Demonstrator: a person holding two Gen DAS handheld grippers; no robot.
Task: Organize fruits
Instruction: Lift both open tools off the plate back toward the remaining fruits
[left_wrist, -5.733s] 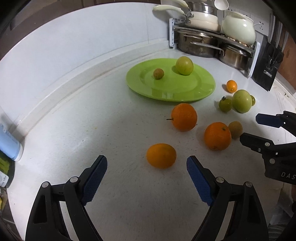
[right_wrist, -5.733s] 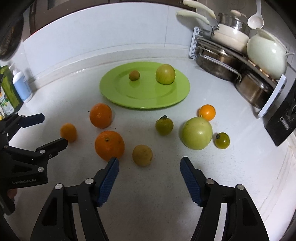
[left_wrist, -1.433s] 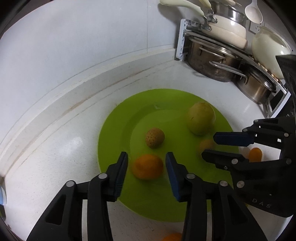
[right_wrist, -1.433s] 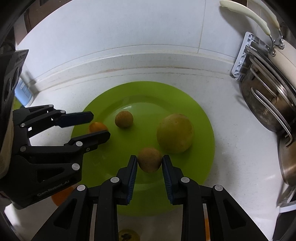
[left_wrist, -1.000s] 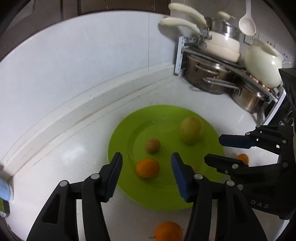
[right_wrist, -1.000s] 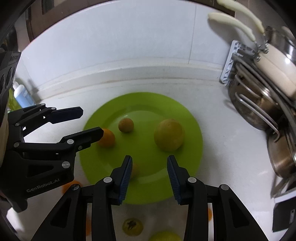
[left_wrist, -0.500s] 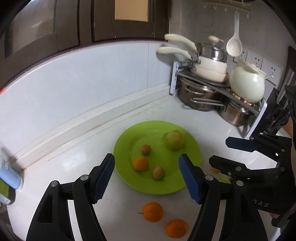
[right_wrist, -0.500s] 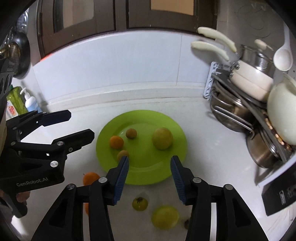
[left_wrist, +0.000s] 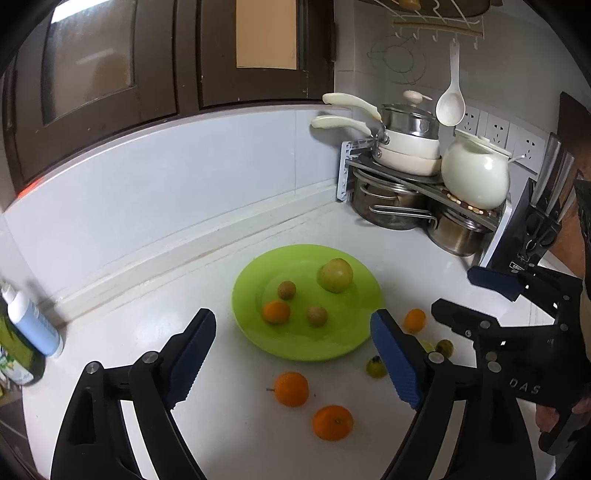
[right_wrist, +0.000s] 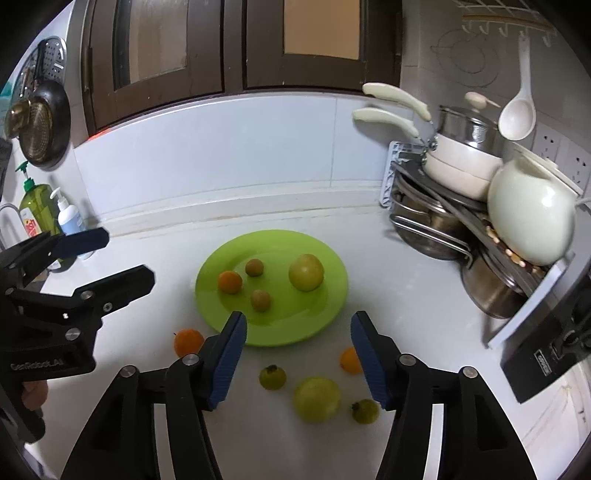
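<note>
A green plate (left_wrist: 354, 343) (right_wrist: 325, 310) on the white counter holds a yellow-green apple (left_wrist: 335, 275) (right_wrist: 306, 277), a small orange (left_wrist: 276, 312) (right_wrist: 229, 282) and two small brown fruits (left_wrist: 317, 316) (left_wrist: 286, 290). Two oranges (left_wrist: 291, 388) (left_wrist: 332, 422) lie on the counter in front of the plate. A small orange (right_wrist: 350, 360), a big green fruit (right_wrist: 317, 398) and two small green tomatoes (right_wrist: 272, 376) (right_wrist: 365, 410) lie to its right front. My left gripper (left_wrist: 291, 354) and right gripper (right_wrist: 297, 358) are both open, empty and raised well above the counter.
A pot rack (left_wrist: 413, 192) with steel pots and a white kettle (right_wrist: 532, 218) stands at the back right, with a black knife block (left_wrist: 532, 229) beside it. Soap bottles (right_wrist: 68, 218) stand at the left by the wall.
Both grippers have let go of their fruits on the plate, opened wide, and pulled back and up away from the plate.
</note>
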